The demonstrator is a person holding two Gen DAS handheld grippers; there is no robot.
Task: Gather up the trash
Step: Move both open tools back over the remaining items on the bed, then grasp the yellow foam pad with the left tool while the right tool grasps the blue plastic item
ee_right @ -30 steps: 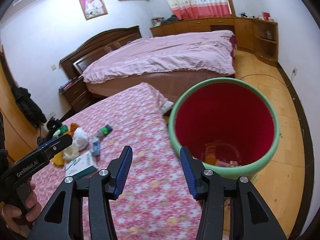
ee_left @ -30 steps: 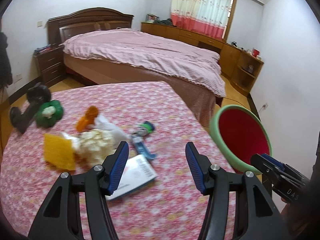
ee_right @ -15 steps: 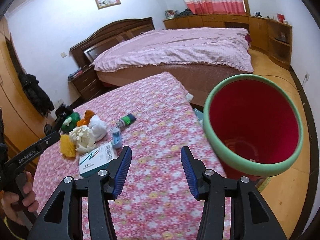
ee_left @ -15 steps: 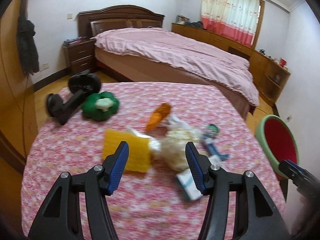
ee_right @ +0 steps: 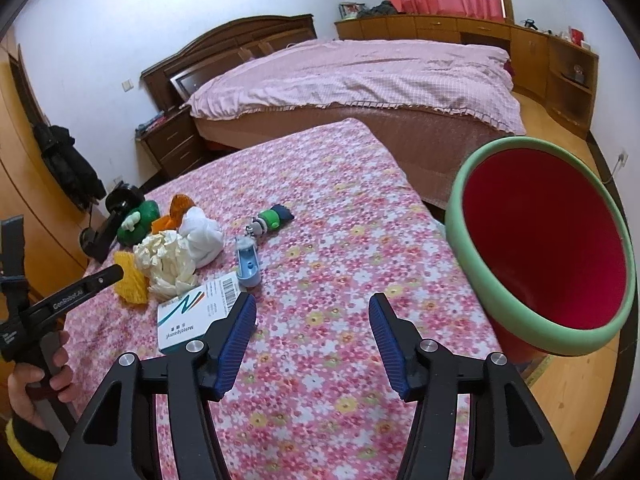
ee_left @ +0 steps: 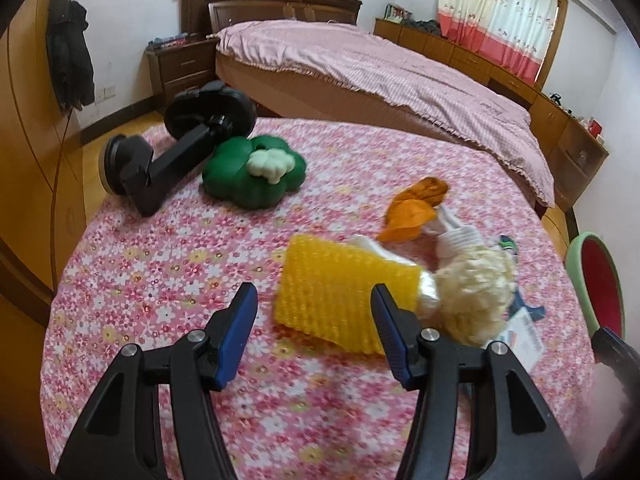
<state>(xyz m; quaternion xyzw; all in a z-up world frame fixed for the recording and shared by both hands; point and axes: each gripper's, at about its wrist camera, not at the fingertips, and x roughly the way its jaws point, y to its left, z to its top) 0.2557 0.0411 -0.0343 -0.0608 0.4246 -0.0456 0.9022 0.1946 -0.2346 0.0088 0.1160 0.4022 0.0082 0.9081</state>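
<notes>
- Trash lies in a cluster on the floral-cloth surface: yellow mesh piece, cream crumpled wad, orange wrapper, white tissue, white printed box, blue plastic piece.
- Yellow mesh piece touches the cream wad; orange wrapper sits just behind them.
- Left gripper hangs over the surface, tilted down, fingers about half apart, nothing between them. Its right finger overlaps the near edge of the yellow mesh in the left wrist view; contact cannot be told.
- Right gripper: jaws opening, nothing between them, bare cloth below. White printed box lies just left of its left finger.
- Bin, green rim and red inside, stands beside the surface on the right, tilted in view.
- Non-trash on the surface: green toy, black stand, small figure.
- A hand grips the left gripper's handle at lower left of the right wrist view.
</notes>
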